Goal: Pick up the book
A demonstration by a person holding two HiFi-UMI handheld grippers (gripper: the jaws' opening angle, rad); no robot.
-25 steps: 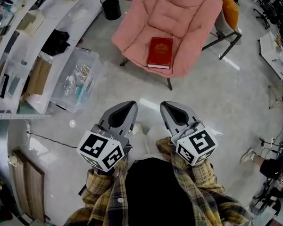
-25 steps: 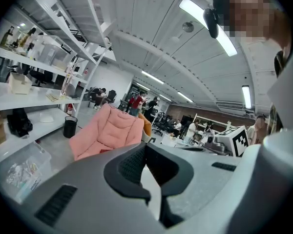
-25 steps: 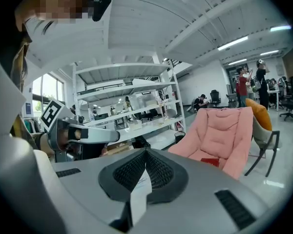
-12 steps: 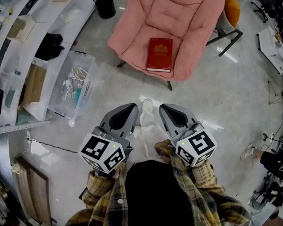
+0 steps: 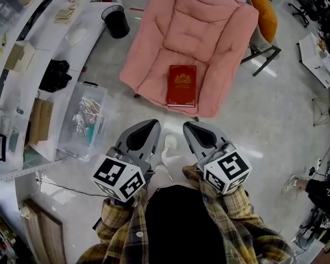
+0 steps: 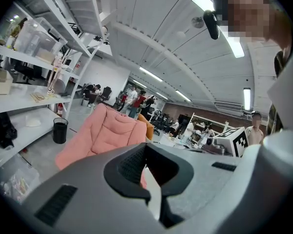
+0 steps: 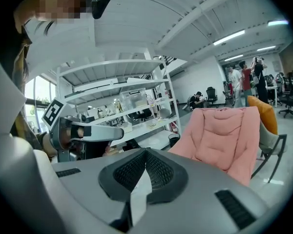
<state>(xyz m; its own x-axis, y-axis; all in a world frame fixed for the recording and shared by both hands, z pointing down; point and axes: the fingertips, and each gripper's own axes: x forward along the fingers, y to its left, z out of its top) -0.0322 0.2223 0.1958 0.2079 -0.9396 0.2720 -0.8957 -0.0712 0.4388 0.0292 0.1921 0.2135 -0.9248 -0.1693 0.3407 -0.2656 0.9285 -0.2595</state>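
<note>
A dark red book [image 5: 181, 86] with gold print lies flat on the seat of a pink cushioned chair [image 5: 192, 32]. Both grippers are held side by side in front of the person's body, short of the chair's front edge and apart from the book. The left gripper [image 5: 152, 123] is shut with nothing in it, and so is the right gripper [image 5: 187, 125]. In the left gripper view the shut jaws [image 6: 145, 152] cover the seat, and only the chair's back [image 6: 110, 130] shows. The right gripper view shows the chair [image 7: 229, 135] past its shut jaws [image 7: 145, 160]; the book is hidden.
White shelving [image 5: 22, 65] runs along the left, with a clear plastic box [image 5: 82, 122] on the floor beside it. A black bin [image 5: 116, 21] stands left of the chair's back. An orange chair [image 5: 264, 10] stands behind on the right. Another person's shoe [image 5: 290, 183] is at far right.
Both grippers and the person have moved forward across the floor; the chair and book now lie closer to the gripper tips. Both grippers have stayed shut.
</note>
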